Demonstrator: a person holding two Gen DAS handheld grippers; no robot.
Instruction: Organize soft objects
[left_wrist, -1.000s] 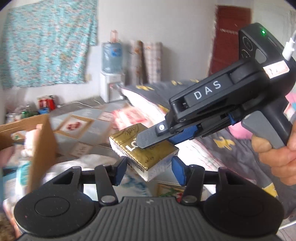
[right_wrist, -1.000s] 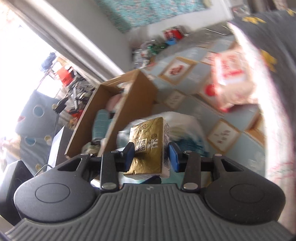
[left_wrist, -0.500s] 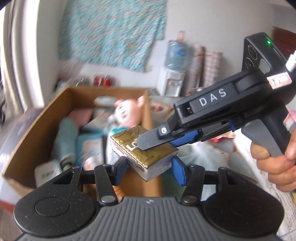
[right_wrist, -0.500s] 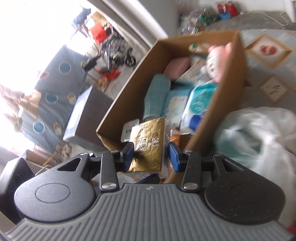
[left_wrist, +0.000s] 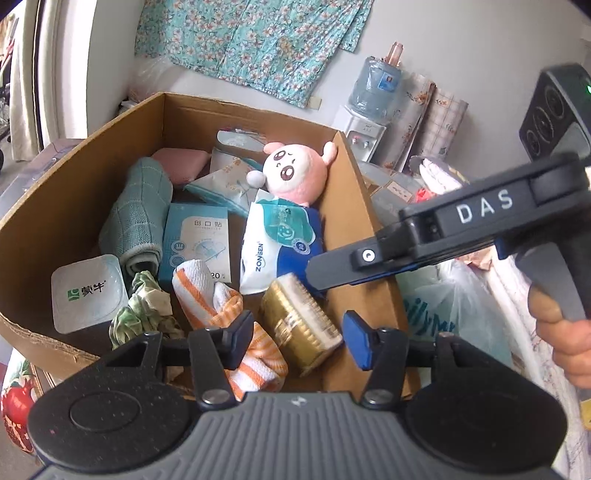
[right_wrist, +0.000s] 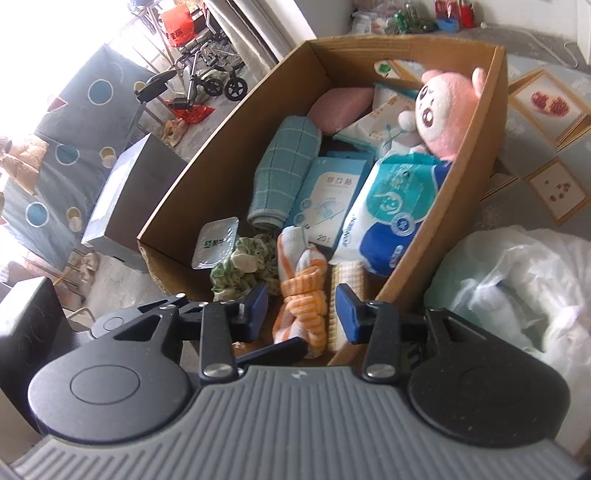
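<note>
An open cardboard box (left_wrist: 255, 110) (right_wrist: 406, 42) holds a pink plush (left_wrist: 295, 173), a wet-wipes pack (left_wrist: 277, 240), a rolled teal towel (left_wrist: 136, 218), an orange-striped towel (right_wrist: 306, 295) and other soft items. The gold tissue pack (left_wrist: 299, 325) (right_wrist: 345, 291), blurred, lies in the box's near right corner against the wall, beside the striped towel. My right gripper (right_wrist: 301, 314) hangs open over that corner with nothing between its pads. My left gripper (left_wrist: 298, 338) is open just above the pack, its pads apart from it. A right gripper finger (left_wrist: 332, 266) reaches in above the pack.
A white plastic bag (right_wrist: 517, 288) lies against the box's right wall. A grey carton (right_wrist: 125, 199) stands on the floor left of the box. A water dispenser (left_wrist: 373, 96) is by the far wall. A person's hand (left_wrist: 561, 332) holds the right gripper's handle.
Both grippers swung from above the bedding to over the box. The gold pack, earlier between the right gripper's pads, now lies inside the box and those pads are empty.
</note>
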